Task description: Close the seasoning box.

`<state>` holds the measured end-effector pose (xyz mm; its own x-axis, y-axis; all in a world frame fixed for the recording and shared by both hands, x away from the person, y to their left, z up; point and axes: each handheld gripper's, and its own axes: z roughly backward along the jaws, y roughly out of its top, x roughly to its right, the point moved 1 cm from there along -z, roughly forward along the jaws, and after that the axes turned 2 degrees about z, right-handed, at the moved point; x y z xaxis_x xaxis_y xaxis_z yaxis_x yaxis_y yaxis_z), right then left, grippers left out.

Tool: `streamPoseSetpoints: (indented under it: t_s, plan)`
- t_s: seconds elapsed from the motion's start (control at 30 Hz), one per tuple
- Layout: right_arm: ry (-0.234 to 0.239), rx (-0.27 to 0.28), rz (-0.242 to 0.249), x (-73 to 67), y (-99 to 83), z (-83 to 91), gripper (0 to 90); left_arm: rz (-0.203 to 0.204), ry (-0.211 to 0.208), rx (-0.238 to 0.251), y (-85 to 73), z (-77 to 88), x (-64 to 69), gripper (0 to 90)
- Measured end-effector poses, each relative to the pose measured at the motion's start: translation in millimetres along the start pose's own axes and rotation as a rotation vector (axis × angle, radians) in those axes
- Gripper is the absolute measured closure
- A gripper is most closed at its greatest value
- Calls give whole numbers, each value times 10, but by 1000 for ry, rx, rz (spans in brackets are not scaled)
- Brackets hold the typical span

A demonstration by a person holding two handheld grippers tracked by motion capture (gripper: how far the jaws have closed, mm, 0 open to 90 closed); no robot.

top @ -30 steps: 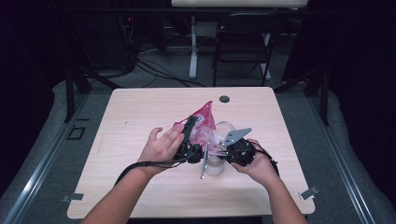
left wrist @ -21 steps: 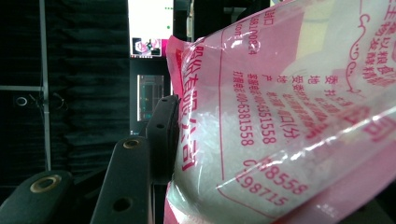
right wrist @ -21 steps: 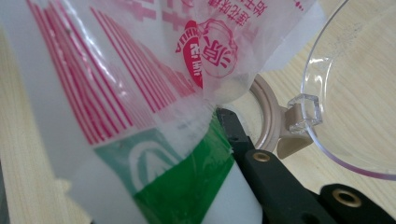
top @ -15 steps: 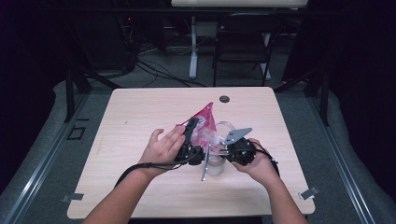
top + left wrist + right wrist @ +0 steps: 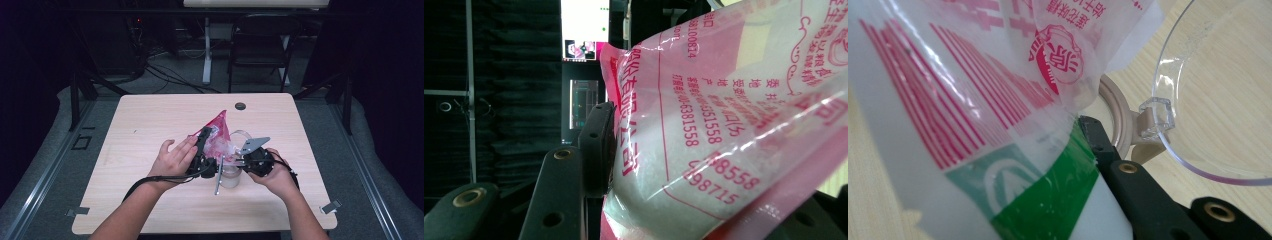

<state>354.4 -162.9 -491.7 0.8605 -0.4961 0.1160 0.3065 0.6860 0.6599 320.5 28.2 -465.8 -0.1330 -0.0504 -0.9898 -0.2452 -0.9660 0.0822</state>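
Both claws clamped: left claw on pink bag, right claw on jar.

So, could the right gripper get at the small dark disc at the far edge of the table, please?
Probably not right now: the right gripper is shut on the clear jar under the pink bag. The disc lies apart, with bare table around it.
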Motion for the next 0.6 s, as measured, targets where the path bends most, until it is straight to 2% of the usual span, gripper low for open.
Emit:
streamPoseSetpoints:
  t_s: [0.17, 0.27, 0.4, 0.47, 0.5, 0.6]
  plan:
    - [0, 2, 1, -7, 4, 3, 900, 9, 2, 7, -8, -2, -1, 566]
    - [-1, 5, 1, -7, 3, 0, 900, -6, 8, 5, -2, 7, -7, 561]
    - [0, 4, 4, -7, 5, 1, 900, 6, 1, 8, -10, 0, -3, 557]
    - [1, 4, 4, -7, 5, 1, 900, -7, 9, 14, -6, 1, -14, 554]
    - [2, 4, 4, -7, 4, 1, 900, 5, 1, 9, -10, 1, -4, 554]
    - [1, 6, 5, -7, 5, 0, 900, 4, 0, 8, -12, 2, -6, 554]
